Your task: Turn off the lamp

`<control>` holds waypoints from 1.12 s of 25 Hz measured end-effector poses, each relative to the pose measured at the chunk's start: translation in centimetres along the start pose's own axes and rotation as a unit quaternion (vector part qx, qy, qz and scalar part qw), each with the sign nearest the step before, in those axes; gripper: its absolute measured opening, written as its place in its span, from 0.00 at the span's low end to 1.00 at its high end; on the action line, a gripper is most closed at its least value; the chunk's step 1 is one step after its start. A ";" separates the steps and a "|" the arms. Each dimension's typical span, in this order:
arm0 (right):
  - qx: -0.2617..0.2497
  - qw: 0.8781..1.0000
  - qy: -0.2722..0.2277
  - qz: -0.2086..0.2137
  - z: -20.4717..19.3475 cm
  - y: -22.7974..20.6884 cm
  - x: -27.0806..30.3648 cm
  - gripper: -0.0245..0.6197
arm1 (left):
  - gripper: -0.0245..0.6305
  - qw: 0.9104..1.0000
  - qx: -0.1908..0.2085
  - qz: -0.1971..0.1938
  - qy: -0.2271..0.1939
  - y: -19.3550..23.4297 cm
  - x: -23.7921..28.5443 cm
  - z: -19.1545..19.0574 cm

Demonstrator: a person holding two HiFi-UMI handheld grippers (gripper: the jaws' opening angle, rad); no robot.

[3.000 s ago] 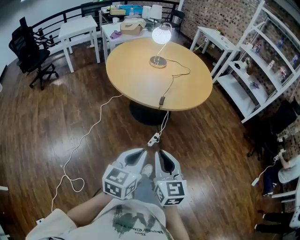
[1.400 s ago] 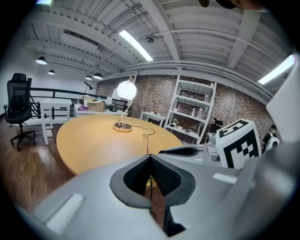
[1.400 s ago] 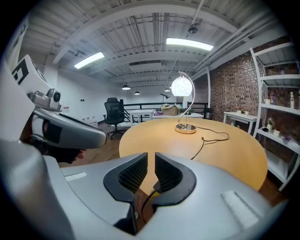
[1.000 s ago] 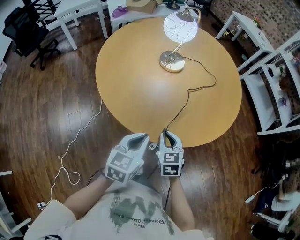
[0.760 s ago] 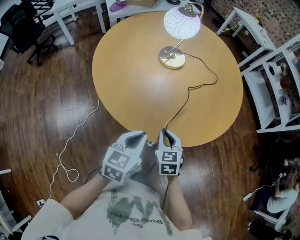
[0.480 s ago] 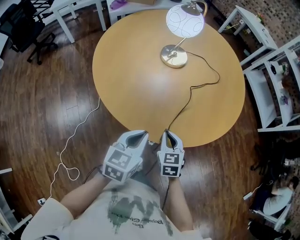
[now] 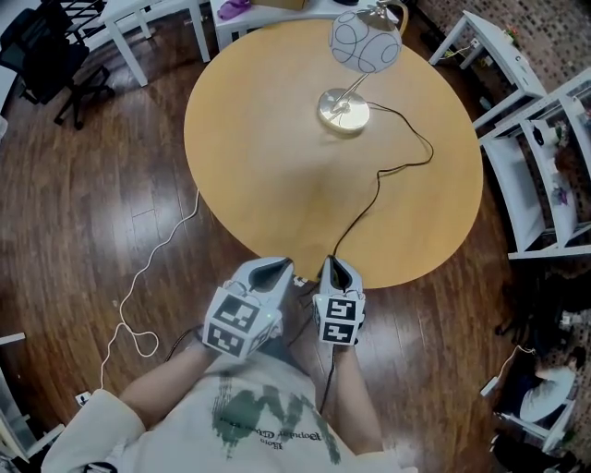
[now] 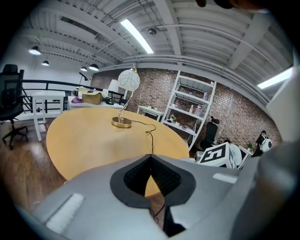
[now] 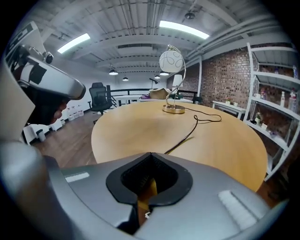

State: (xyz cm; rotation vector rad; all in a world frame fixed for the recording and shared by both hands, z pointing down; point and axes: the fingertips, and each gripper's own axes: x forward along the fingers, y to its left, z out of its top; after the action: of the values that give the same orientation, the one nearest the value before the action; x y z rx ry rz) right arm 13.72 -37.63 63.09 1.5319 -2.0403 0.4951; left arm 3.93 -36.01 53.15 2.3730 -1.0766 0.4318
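Note:
The lamp stands at the far side of the round wooden table (image 7: 259,139), its globe shade (image 7: 366,42) grey and unlit above a brass base (image 7: 343,113). Its black cord (image 7: 379,180) runs across the top to the near edge. There my right gripper (image 7: 331,263) sits shut, tips right at the cord; the cord's switch is hidden under it. My left gripper (image 7: 277,265) is shut beside it, holding nothing. The unlit lamp (image 9: 170,61) and the cord (image 9: 197,124) show in the right gripper view, and the lamp (image 8: 128,79) in the left gripper view.
A white cable (image 7: 152,268) snakes over the wood floor at the left. White shelving (image 7: 545,139) stands to the right, white tables (image 7: 148,14) beyond the round table, and a black office chair (image 7: 46,65) at the far left.
The lamp's globe was glowing bright half a second ago and is now dark. Both grippers have stayed at the table's near edge.

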 end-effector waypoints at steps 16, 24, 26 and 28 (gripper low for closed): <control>0.022 0.997 -0.071 -0.012 3.7 0.7 -6.4 0.04 | 0.04 0.999 0.012 0.005 -0.040 -3.5 -1.8 1.5; 0.014 0.992 -0.123 0.010 6.1 2.4 -13.0 0.04 | 0.04 0.998 0.022 0.020 -0.064 -6.6 -5.0 1.2; 0.013 0.991 -0.132 0.015 6.5 3.0 -14.5 0.04 | 0.04 0.997 0.024 0.022 -0.068 -7.0 -5.8 1.3; 0.016 0.989 -0.143 0.020 7.0 3.9 -15.9 0.04 | 0.04 0.997 0.024 0.020 -0.073 -7.3 -6.8 1.3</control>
State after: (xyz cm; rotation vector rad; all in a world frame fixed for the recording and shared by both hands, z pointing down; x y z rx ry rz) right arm 11.99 -28.48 47.92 1.6637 -2.2916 0.3405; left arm 5.26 -28.48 46.62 2.4611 -1.1927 0.3066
